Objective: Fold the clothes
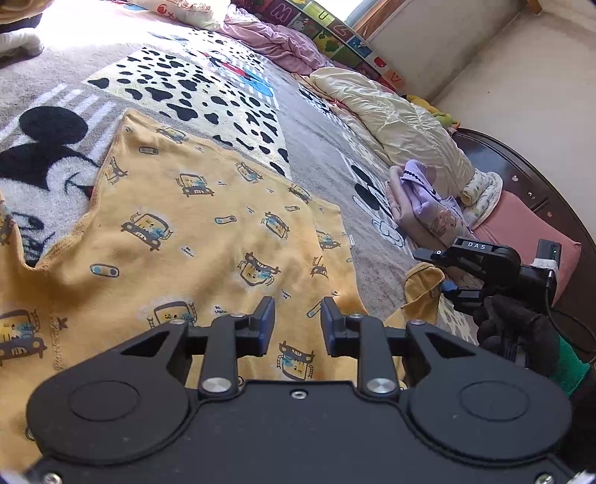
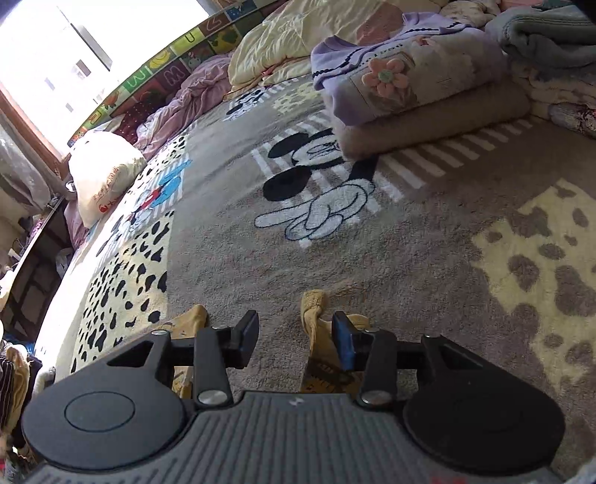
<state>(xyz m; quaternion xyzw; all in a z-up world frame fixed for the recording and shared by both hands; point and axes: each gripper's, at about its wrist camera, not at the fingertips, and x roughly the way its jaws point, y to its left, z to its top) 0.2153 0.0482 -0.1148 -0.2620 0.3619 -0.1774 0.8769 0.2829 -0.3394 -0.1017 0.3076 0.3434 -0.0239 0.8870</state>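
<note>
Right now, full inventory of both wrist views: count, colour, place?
yellow car-print garment: 1, yellow, spread flat on blanket under left gripper
Mickey Mouse blanket: 1, grey with cream spotted patches, covers bed
folded lilac top: 1, lilac with pink flower, on beige folded piece
cream quilt: 1, cream, bunched at far edge
pink bedding: 1, pink, crumpled by alphabet panel
alphabet panel: 1, multicoloured, along the wall
left gripper: 1, black, open above garment
right gripper: 1, black, open, beside bunched garment edge
gloved hand: 1, black, holding right gripper
</note>
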